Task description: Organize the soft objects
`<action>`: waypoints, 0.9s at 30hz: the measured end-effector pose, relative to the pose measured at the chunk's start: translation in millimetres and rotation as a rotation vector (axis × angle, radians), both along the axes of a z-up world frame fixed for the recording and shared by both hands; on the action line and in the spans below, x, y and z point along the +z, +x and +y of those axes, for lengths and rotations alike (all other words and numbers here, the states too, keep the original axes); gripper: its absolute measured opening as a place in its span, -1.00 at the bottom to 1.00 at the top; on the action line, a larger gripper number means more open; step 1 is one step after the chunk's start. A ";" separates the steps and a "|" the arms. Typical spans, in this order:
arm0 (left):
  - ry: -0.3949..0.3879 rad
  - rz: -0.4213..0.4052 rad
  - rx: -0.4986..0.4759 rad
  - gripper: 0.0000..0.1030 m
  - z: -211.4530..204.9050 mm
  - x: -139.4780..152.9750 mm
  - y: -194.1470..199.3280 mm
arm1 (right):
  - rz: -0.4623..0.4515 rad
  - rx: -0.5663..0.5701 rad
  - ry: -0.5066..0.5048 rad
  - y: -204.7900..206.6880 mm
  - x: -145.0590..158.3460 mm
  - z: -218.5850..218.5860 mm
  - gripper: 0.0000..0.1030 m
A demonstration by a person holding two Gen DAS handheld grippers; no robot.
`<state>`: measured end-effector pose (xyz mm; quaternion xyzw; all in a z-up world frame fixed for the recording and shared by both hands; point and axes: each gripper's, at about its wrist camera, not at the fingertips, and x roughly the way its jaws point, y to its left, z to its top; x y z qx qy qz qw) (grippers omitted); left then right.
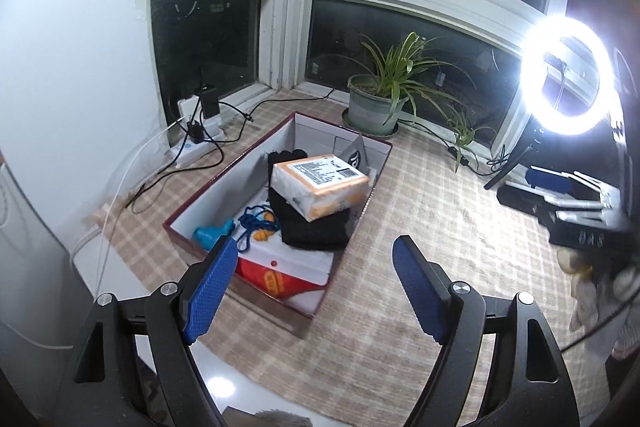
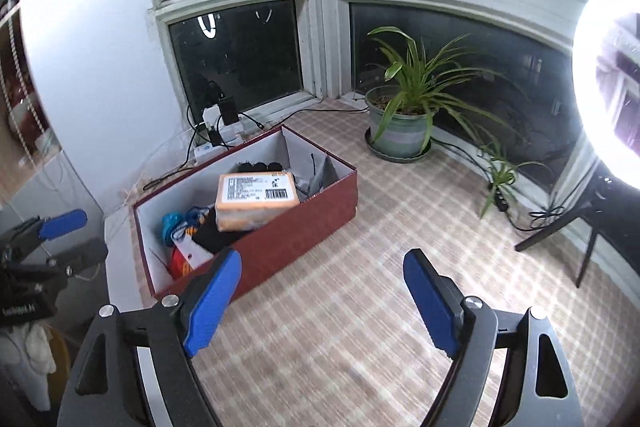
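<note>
Nearest the lens, both grippers hang empty with jaws spread wide — left gripper (image 1: 310, 291), right gripper (image 2: 322, 301). Ahead and to the left of each sits the red box (image 2: 304, 227), long axis running away leftward, parcel (image 1: 320, 185) atop black knitwear (image 1: 314, 231) — left one looks nearer.

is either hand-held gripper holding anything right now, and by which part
Nothing is held: the left hand-held gripper and right hand-held gripper are both open and empty.

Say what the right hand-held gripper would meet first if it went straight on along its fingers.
Probably the bare checked tablecloth. The open right hand-held gripper holds nothing and points right of the red box; depth is unclear.
</note>
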<state>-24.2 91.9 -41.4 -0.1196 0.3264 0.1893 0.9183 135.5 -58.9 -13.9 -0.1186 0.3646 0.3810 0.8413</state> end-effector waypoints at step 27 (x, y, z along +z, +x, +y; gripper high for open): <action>0.008 -0.016 0.025 0.55 -31.4 9.1 -14.6 | -0.045 0.033 0.030 -34.0 8.8 -31.6 0.61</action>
